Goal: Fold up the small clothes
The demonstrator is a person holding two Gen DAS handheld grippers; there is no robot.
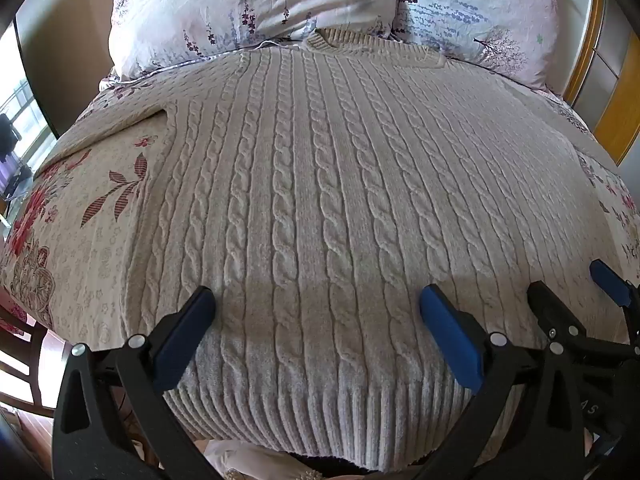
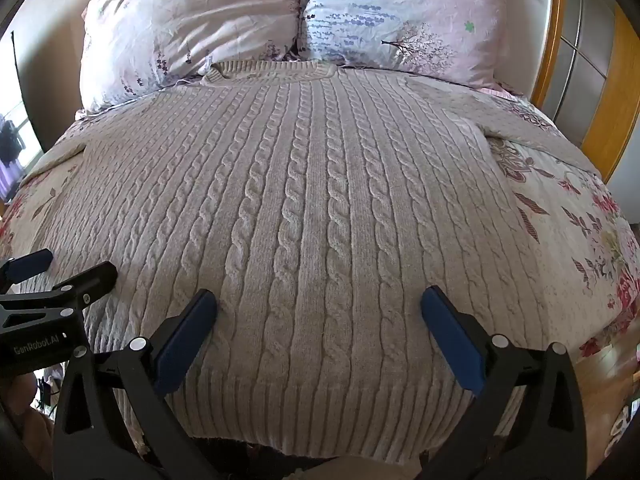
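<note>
Left wrist view: cream cable-knit sweater (image 1: 320, 200) spread flat on the floral bedspread (image 1: 80, 216), collar far, beside two pillows (image 1: 256, 8). Left gripper (image 1: 316, 304) spread wide above the near ribbed hem (image 1: 320, 412), grasping nothing.

Right wrist view: right gripper (image 2: 319, 302) likewise spread wide over the hem, empty; left gripper at near left.

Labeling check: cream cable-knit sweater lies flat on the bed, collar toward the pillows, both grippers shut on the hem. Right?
Not quite. Both grippers are open, jaws spread wide over the hem end and holding nothing. The left wrist view shows this for the left gripper, the right wrist view for the right gripper. The rest holds: the sweater lies flat on the bed, collar toward the pillows.
</note>
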